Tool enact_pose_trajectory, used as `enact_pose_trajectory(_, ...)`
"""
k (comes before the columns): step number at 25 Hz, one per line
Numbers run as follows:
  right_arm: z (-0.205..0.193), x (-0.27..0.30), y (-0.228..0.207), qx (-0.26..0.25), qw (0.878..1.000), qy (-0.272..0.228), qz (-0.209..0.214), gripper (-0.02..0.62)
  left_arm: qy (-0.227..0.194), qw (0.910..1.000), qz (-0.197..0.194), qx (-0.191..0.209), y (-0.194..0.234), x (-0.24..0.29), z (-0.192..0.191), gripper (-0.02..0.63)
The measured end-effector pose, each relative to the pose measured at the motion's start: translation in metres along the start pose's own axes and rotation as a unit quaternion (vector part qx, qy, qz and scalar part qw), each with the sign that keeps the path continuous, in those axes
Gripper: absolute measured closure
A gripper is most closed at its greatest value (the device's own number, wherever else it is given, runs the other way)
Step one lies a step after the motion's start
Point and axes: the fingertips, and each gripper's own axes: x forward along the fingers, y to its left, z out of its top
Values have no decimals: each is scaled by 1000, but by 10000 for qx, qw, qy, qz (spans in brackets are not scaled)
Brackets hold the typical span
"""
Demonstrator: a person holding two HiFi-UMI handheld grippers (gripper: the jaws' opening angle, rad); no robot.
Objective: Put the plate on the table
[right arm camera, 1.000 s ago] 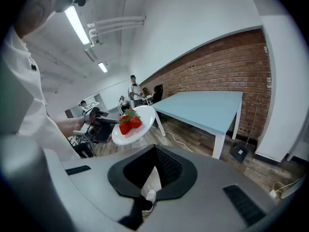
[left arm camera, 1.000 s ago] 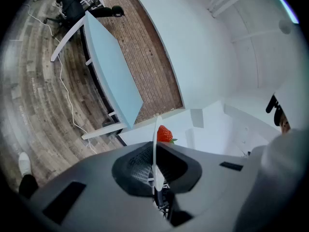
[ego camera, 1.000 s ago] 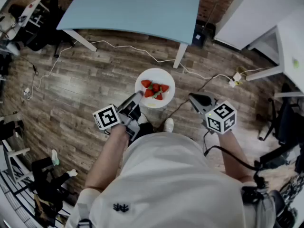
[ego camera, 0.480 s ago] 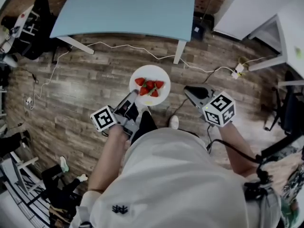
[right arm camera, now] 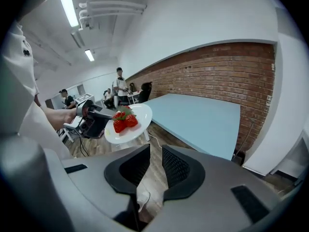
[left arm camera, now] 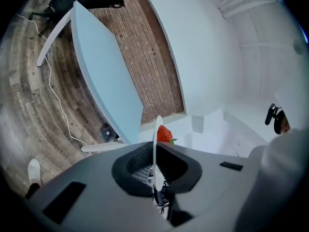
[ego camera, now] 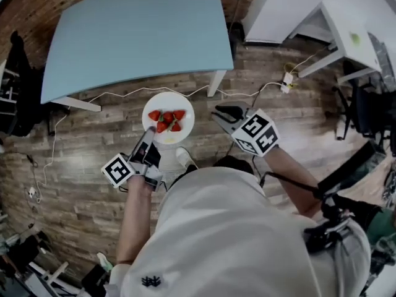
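A white plate (ego camera: pixel 168 117) carrying several strawberries (ego camera: pixel 166 119) hangs above the wooden floor, just in front of the light blue table (ego camera: pixel 136 36). My left gripper (ego camera: pixel 150 135) is shut on the plate's near rim. In the left gripper view the plate (left arm camera: pixel 155 139) stands edge-on between the jaws of that gripper (left arm camera: pixel 154 166), with one strawberry (left arm camera: pixel 164 134) showing past it. My right gripper (ego camera: pixel 221 112) hovers right of the plate, apart from it, jaws a narrow gap apart and empty. In the right gripper view (right arm camera: pixel 155 170) the plate (right arm camera: pixel 137 117), left gripper (right arm camera: pixel 94 120) and table (right arm camera: pixel 198 115) show ahead.
A white cable (ego camera: pixel 124 94) and a power strip (ego camera: pixel 286 79) lie on the floor by the table leg (ego camera: pixel 215 82). White desks (ego camera: pixel 291 5) stand at the upper right, chairs at both sides. A brick wall (right arm camera: pixel 217 76) runs behind the table. People (right arm camera: pixel 118 83) stand far back.
The table has come closer and the view has swung. The plate and both grippers sit further left and nearer the table's front edge. The left gripper still holds the plate.
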Motion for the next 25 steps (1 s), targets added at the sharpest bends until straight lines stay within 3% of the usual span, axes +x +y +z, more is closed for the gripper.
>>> enact_pose_trajectory(4,29,30,9,126,9996,-112,-217,529,234,9996,-141,120,14,3,37,595)
enact_pose_trajectory(12,59,65,-6,-38,9999,158,-47,518,-18,9997,-236,42,26,19,83,595)
enact_pose_trajectory(15,72,82,-27,-85,9998,133,82,518,-151,9993,-337,94,24,37,104,595)
enact_pose_trajectory(22,125,152,-98,-217,9993,-19,315,520,-345,9991,243,-88,51,84,175,595)
enact_pose_trajectory(25,148,167,-131,-270,9992,-93,290,520,-401,9990,184,-21,50,109,204,595)
